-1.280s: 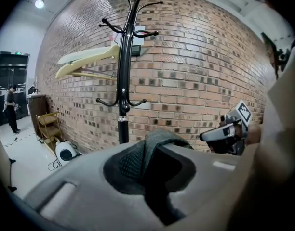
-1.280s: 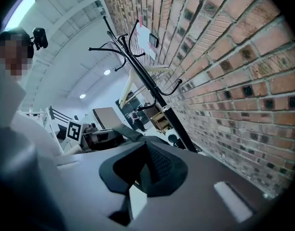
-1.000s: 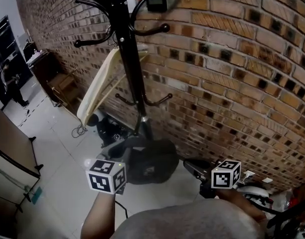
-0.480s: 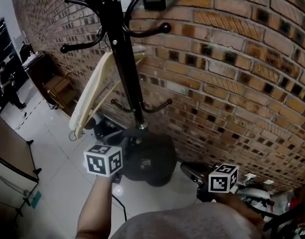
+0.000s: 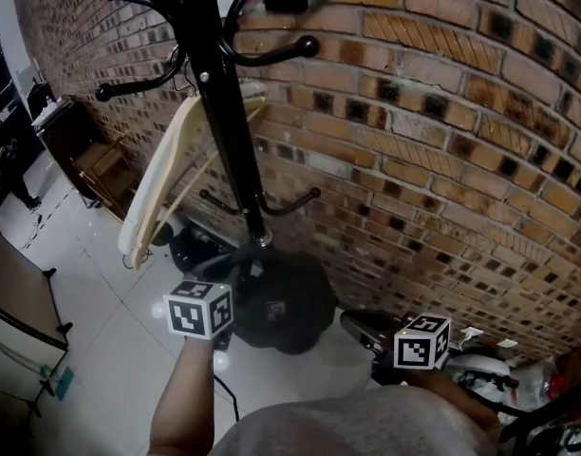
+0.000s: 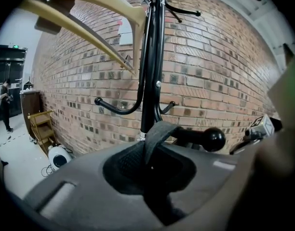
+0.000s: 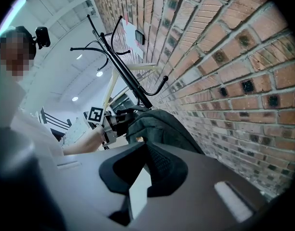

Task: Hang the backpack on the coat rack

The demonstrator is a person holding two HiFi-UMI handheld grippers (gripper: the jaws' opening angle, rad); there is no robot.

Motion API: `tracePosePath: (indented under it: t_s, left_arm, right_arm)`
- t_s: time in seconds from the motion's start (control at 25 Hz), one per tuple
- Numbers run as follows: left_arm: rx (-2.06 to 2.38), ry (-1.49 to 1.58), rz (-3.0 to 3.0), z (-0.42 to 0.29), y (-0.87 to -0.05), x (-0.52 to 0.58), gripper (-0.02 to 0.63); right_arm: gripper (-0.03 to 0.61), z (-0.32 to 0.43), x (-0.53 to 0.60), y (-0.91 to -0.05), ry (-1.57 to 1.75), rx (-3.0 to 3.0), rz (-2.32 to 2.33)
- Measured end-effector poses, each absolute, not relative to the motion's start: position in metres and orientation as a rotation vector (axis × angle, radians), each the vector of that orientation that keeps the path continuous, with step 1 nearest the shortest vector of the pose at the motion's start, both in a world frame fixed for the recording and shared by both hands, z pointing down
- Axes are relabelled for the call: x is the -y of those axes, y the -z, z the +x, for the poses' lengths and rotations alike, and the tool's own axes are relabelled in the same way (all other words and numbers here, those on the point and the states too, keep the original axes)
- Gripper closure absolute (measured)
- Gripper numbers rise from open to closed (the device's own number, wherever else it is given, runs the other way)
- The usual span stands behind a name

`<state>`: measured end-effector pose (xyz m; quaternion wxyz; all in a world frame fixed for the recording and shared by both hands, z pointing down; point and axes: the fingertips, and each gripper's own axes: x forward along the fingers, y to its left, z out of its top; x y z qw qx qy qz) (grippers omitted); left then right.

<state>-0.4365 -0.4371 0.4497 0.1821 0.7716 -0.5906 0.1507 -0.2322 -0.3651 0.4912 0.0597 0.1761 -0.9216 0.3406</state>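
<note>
The left gripper is clamped tight on the backpack's top carry strap, which rises in a loop from between its closed jaws. The dark backpack hangs from that strap low down, just beside the foot of the black coat rack and close to the brick wall. It is on none of the hooks. From the head view I cannot tell whether its bottom touches the white tiled floor.

In the left gripper view a ball-tipped lower hook juts out just behind the strap, to the right of the pole. A pale wooden hanger dangles from an upper arm of the rack, slanting down to the left.

The right gripper sits apart to the right of the backpack. Its jaws seem slightly parted, with only a pale sliver between them, and they hold nothing.
</note>
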Motion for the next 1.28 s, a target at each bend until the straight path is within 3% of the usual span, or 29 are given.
tracePosePath:
  t_s: [0.44,0.64,0.88,0.92,1.04,1.2,1.28]
  left_arm:
    - [1.669,-0.475,2.229,-0.432,-0.461,0.437,0.546]
    - [1.719,-0.513,2.284,-0.430,-0.460,0.433,0.334]
    - [1.811,-0.442,2.237,-0.448,-0.456,0.378,0.333]
    - [1.797,-0.395,2.224,-0.443,-0.457,0.362,0.343]
    - [1.772,-0.289,2.205,-0.421,-0.454,0.320,0.521]
    - [1.672,-0.258,2.229,-0.366,-0.459,0.275,0.612]
    - [1.632,-0.240,2.248,-0.333,-0.457,0.254,0.614]
  right_arm:
    - [0.578,-0.232,0.354,-0.494,-1.030,2.785,0.519]
    - [0.578,-0.232,0.346,-0.496,-1.008,2.769,0.516]
    - [0.578,-0.239,0.324,-0.495,-0.976,2.757,0.475]
    - [0.578,-0.238,0.318,-0.497,-0.981,2.749,0.467]
    - [0.578,-0.235,0.304,-0.494,-0.967,2.740,0.425]
    - [0.578,-0.225,0.276,-0.490,-0.966,2.741,0.356]
    - [0.578,-0.217,0.257,-0.489,-0.967,2.745,0.318]
